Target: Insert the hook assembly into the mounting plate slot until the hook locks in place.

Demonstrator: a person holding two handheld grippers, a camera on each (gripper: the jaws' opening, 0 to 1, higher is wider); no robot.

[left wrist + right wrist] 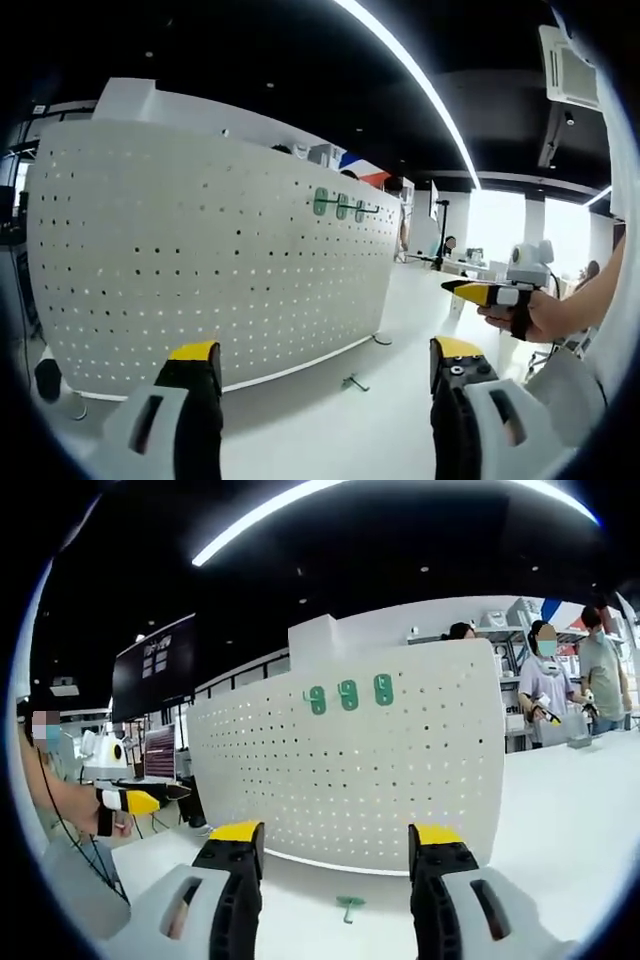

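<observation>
Left gripper view: the left gripper [325, 365] has its 2 yellow-tipped jaws spread wide apart, with nothing between them. Ahead of the jaws stands the white perforated mounting plate [200, 270], upright on the white table [330, 430]. 3 green hooks [341, 206] are already seated in a row in the upper part of the plate, toward its right end. No container is visible; the plate is the only item that holds other parts. 1 loose green hook assembly [352, 382] lies flat on the table just in front of the plate's lower right corner, apart from both jaws. A second small dark piece [382, 340] lies on the table at the plate's right end; its type cannot be determined. At the right edge, a hand [535, 315] holds the right gripper [470, 290], yellow tip pointing left, well apart from the plate.

Right gripper view: at the left edge, a hand [112, 820] holds the left gripper [150, 800] near the plate's left end. The mounting plate [400, 770] stands centered, with the 3 green hooks [348, 694] in a row near its top. The right gripper [335, 845] has its jaws spread wide and is empty. The loose hook assembly [349, 906] lies on the table [560, 820] between the 2 jaws, touching neither, just in front of the plate's base. People [570, 680] stand behind the plate at the right.
</observation>
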